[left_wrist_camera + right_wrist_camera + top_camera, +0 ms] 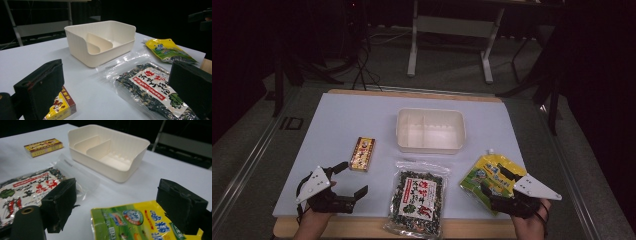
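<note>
now my right hand-held gripper (496,181) hovers spread over the yellow pouch (484,174) at the desk's (352,120) near right edge; my left hand-held gripper (352,177) rests spread too, just beside the small box (362,153).

My desk (362,120) glows bright under overhead light, the room beyond my tongs sits dark, and everything looks soft, blurriest closest to my jaws.

**A dim room around a lit table**

The pale table (362,115) with a wooden edge stands on grey carpet (452,70). Behind it stands a desk frame with white legs (413,45). Black cables (362,65) trail across the floor. The surroundings fade into darkness.
</note>
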`<control>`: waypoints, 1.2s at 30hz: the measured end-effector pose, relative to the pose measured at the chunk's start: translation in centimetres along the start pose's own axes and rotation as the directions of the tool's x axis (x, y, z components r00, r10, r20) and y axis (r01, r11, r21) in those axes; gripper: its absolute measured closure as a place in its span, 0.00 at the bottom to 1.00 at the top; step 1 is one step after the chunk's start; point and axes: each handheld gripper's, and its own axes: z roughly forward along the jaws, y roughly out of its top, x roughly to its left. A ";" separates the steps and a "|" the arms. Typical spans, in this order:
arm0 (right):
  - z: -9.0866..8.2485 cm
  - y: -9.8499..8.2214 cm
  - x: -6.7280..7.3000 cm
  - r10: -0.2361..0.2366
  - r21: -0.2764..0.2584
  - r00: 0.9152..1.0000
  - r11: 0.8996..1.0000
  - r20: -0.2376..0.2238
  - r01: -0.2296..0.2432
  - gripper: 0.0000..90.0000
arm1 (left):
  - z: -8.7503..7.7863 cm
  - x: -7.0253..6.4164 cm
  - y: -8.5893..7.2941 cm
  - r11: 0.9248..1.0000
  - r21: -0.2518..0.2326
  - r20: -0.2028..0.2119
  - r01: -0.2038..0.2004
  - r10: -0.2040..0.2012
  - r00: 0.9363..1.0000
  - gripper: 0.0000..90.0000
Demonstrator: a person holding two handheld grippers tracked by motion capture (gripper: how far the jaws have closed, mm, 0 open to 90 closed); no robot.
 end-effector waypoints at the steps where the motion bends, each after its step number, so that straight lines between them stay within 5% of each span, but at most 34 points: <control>1: 0.0 0.0 0.0 0.005 0.007 1.000 1.000 0.003 -0.005 0.17 | 0.1 -0.1 0.0 1.000 -0.002 -0.002 -0.002 0.002 1.000 0.01; 18: -0.6 0.6 -0.6 0.067 -0.008 0.998 0.998 -0.005 -0.067 0.12 | 0.9 0.0 -0.6 1.000 -0.007 0.034 -0.007 0.007 0.999 0.01; 31: 0.2 2.8 -0.6 0.081 0.032 0.991 0.996 -0.109 -0.078 0.11 | 1.4 0.0 -0.6 1.000 -0.001 0.047 -0.006 0.006 0.999 0.01; 36: 1.7 3.5 -0.8 0.099 0.059 0.981 0.994 -0.169 -0.090 0.10 | 1.5 0.0 -0.7 1.000 0.004 0.046 -0.004 0.004 0.999 0.01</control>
